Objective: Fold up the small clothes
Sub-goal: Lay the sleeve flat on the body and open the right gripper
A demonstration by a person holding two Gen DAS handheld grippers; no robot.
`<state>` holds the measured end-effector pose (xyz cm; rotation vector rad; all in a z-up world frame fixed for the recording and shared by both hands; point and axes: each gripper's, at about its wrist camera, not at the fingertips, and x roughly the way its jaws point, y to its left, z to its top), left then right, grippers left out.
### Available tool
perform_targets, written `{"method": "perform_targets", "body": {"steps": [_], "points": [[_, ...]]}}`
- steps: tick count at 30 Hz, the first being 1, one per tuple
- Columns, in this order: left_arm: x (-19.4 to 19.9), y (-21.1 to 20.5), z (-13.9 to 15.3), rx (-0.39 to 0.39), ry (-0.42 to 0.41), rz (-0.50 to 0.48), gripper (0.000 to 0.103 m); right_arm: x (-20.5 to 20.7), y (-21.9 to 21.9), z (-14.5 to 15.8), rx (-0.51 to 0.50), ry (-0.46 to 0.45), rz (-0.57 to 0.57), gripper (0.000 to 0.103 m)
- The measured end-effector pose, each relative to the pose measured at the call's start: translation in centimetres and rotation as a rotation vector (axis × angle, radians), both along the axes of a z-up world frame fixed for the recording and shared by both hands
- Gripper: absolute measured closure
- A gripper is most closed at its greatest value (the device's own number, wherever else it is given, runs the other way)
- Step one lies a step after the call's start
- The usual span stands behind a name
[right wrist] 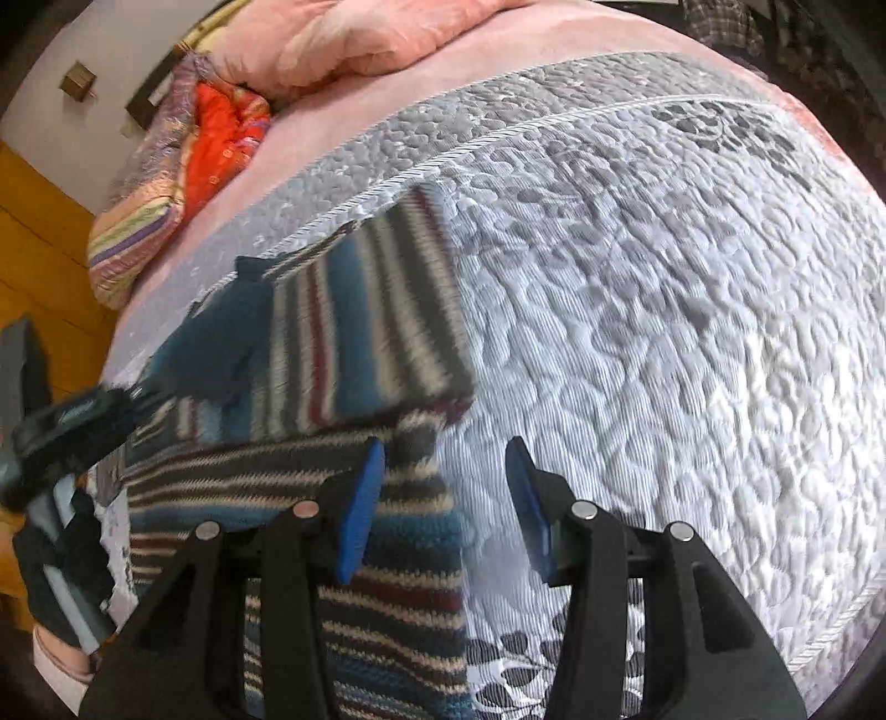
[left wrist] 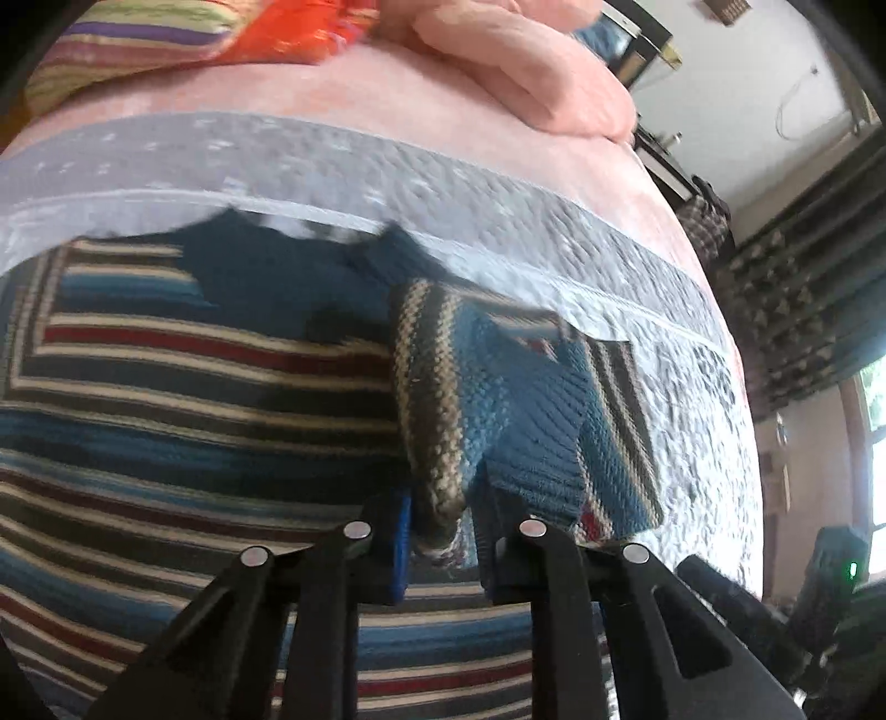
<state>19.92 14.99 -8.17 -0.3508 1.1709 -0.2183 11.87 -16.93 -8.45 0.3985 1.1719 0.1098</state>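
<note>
Left tool: the left tool is clamped on a bunched fold of the sweater, a striped knit flap standing up right between its fingers.
Right tool: the right tool is spread wide and holds nothing; its left pad hangs over the sweater's right edge, the right pad over bare quilt.
Sweater: striped knit in blue, dark red, cream and grey, lying on the quilt; in the right wrist view a folded panel sits across the upper part, with a dark blue section at its left.
Edges: the sweater's right edge runs straight up between the right tool's pads; the far edge stops just short of the quilt's piped border.
Open room: broad bare quilt to the right of the sweater; beyond the border, a pink sheet.
Far end of bed: pink blanket and a striped, orange-patterned pillow, well apart from the sweater.
Writing: nothing readable; both views are blurred.
</note>
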Motion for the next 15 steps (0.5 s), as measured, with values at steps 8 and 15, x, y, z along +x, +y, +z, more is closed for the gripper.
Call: {"method": "perform_targets", "body": {"steps": [8,15], "points": [[0.2,5.1,0.1,0.02,-0.016,0.058,0.085,5.4,4.8,0.7,0.059,0.005,0.094,0.057],[-0.1,8.0,-2.2,0.04,0.015,0.088,0.084,7.1,7.5,-2.8,0.088,0.084,0.108,0.06]]}}
